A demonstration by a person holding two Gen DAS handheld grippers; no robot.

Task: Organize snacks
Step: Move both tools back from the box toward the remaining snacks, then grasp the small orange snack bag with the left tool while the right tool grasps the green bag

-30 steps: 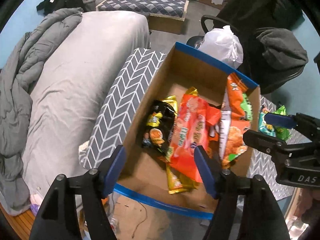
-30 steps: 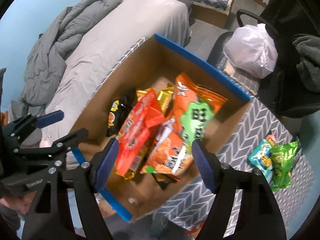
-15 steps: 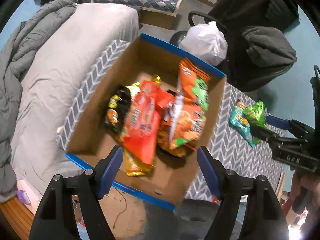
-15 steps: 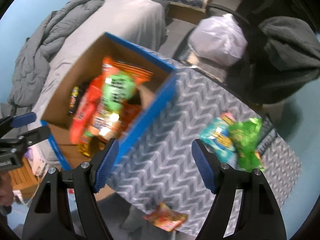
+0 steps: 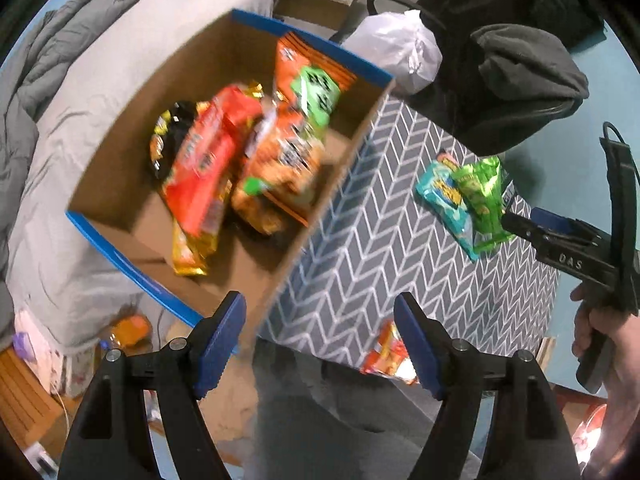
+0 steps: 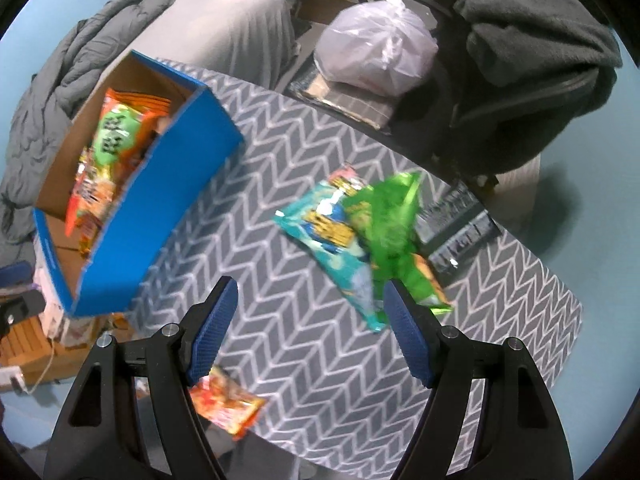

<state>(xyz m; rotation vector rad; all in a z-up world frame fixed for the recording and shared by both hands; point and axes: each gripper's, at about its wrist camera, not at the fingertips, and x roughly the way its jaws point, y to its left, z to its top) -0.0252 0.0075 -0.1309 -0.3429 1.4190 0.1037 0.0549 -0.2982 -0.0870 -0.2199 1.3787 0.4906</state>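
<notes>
left gripper (image 5: 320, 344) jaws apart, empty | right gripper (image 6: 310, 330) likewise | box (image 6: 160, 208) (blue) beside 2 packets (image 6: 360, 232)

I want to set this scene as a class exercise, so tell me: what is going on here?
A person holds a gripper in each hand, sorting snacks. The cardboard box on the patterned table already holds several packets. The left gripper and the right gripper are both empty, jaws open. A teal packet and a green packet lie overlapping on the table, and an orange packet sits at its near edge.
</notes>
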